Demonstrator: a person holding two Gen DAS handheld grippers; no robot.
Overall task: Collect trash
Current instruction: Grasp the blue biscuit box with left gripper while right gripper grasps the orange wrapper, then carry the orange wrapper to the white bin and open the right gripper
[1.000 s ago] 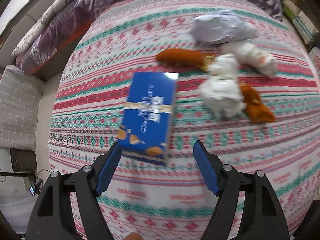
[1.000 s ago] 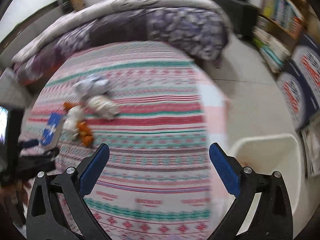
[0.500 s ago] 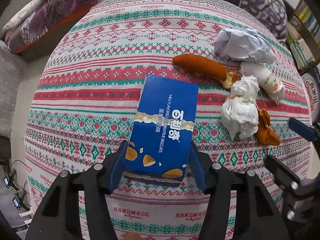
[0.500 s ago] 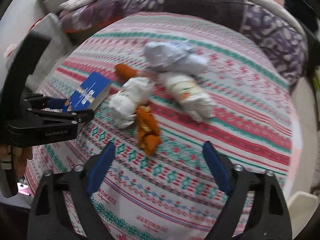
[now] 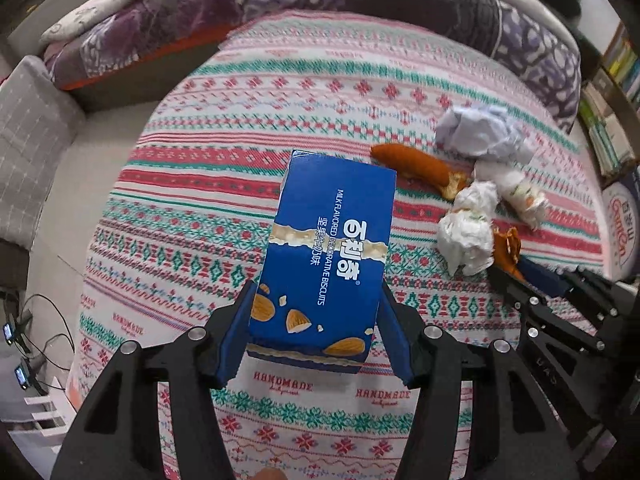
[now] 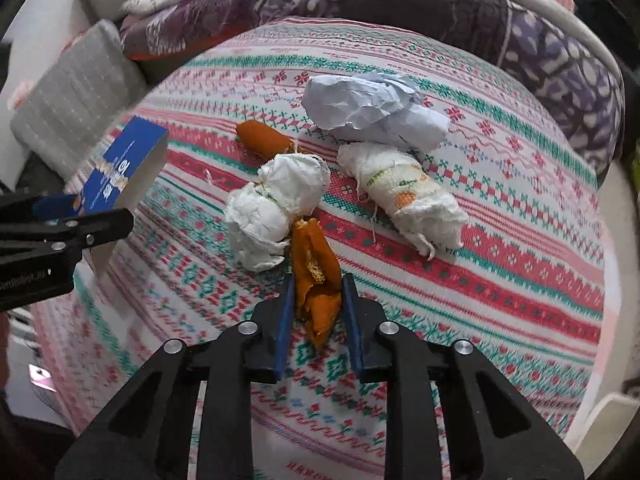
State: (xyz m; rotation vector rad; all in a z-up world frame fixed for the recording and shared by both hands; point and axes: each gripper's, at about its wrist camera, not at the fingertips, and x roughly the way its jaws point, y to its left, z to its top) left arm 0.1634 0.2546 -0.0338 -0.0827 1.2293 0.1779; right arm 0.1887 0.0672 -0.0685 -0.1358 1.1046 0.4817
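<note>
The patterned bedspread (image 6: 520, 216) carries the trash. The left gripper (image 5: 316, 334) pinches the blue biscuit box (image 5: 328, 248), lifted at nine o'clock. The right gripper (image 6: 318, 312) is closing on the orange peel (image 6: 316, 272); squeeze gently before lifting, I think.

A patterned bedspread (image 5: 304, 112), purple quilt (image 6: 400, 8) behind, bookshelf (image 5: 616, 128) beside.

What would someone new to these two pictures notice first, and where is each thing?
The blue biscuit box, clamped in the left tongs and lifted above the patterned cloth. Next, the orange peel, with the right tongs closing on it. Behind it lie two white paper wads and a crumpled sheet.
</note>
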